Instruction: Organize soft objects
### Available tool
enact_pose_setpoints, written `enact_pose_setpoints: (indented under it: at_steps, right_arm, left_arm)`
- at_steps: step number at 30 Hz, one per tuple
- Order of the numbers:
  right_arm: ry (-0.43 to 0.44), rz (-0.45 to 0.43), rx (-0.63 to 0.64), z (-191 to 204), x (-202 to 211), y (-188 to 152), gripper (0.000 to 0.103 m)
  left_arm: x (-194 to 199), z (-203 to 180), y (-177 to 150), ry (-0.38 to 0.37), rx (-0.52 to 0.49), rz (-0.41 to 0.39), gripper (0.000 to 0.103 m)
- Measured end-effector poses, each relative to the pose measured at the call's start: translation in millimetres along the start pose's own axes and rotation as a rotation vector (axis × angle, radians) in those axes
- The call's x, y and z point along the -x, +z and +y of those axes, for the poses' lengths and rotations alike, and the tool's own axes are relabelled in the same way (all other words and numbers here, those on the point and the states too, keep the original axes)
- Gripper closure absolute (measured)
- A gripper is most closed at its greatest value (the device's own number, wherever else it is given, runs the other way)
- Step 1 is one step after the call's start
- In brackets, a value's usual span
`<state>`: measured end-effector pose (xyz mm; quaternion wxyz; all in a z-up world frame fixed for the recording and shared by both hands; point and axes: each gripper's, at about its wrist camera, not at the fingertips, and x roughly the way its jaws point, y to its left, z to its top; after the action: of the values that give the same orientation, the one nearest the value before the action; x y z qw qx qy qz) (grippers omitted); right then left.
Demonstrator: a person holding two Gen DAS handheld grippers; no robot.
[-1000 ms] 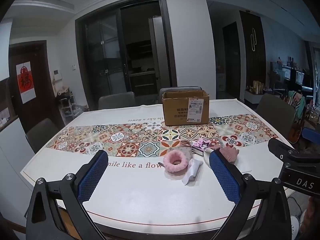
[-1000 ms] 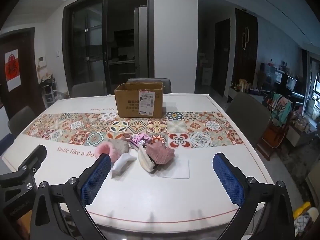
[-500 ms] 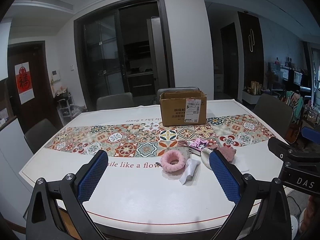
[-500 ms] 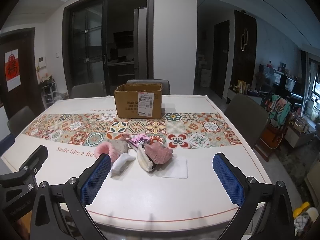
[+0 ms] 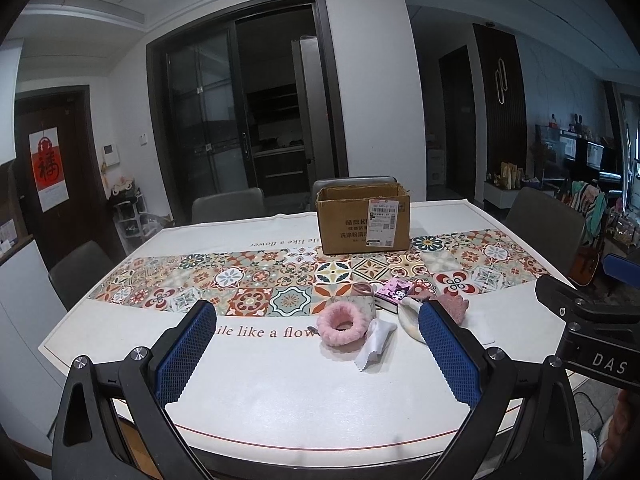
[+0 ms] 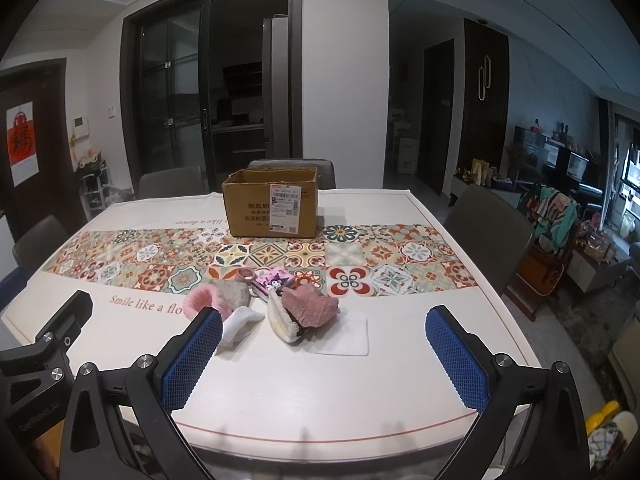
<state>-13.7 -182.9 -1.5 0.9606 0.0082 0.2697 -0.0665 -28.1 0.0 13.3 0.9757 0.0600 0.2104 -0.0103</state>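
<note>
Meanwhile, both tools have drawn back from the soft pile [image 6: 264,304].

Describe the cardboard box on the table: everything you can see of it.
The cardboard box is plain brown corrugated card, upright, with its top open and the flaps not visible from outside. Its near face carries dark printed characters and a white shipping label with barcodes and a red strip. It stands on the table, partly on the patterned tile band, beyond the pile of soft things. Nothing touches its sides; its inside is hidden.
</note>
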Motion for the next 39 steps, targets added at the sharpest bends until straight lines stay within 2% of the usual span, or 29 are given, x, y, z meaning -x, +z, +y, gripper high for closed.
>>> enact_pose_setpoints:
  at_steps: [24, 39]
  right_arm:
    - [0.0, 0.001, -0.002, -2.2, 0.2, 0.4, 0.0]
    - [-0.003, 0.018, -0.009, -10.4, -4.9, -2.4, 0.0]
  left_arm:
    - [-0.5, -2.0, 0.1, 0.0, -0.002, -0.002, 0.0]
    - [-10.2, -13.6, 3.7, -0.015, -0.017, 0.025, 0.0]
